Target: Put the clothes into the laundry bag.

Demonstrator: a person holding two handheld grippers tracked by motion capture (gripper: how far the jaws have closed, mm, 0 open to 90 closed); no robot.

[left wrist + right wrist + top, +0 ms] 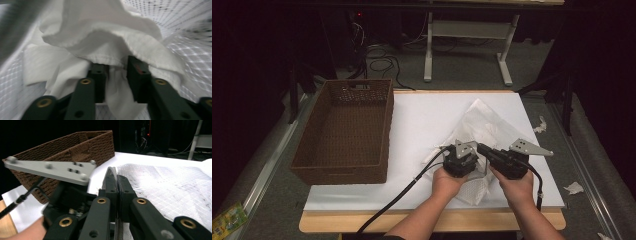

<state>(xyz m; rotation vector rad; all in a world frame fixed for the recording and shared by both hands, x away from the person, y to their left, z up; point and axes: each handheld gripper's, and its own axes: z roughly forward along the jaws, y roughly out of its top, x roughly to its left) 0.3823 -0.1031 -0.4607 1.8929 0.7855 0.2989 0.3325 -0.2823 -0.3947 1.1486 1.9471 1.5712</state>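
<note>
A white mesh bag (pixel 484 125) lies crumpled on the white table top (pixel 422 115), right of centre. My left gripper (pixel 463 162) points down into the bag's near end. In the left gripper view its jaws (pixel 116 67) stand apart among folds of white cloth (pixel 100 37); a fold hangs loosely in the gap, and mesh (pixel 190 50) surrounds it. My right gripper (pixel 486 149) sits just to the right, pointing left. Its jaws (pixel 115 173) are shut on a thin edge of the mesh bag (pixel 170 187).
A brown wicker basket (pixel 344 130) stands on the table's left side, also seen beyond the left gripper's grey plate (pixel 50 171). Scraps of paper (pixel 574 188) lie on the floor to the right. A desk frame (pixel 467 30) and cables stand behind the table.
</note>
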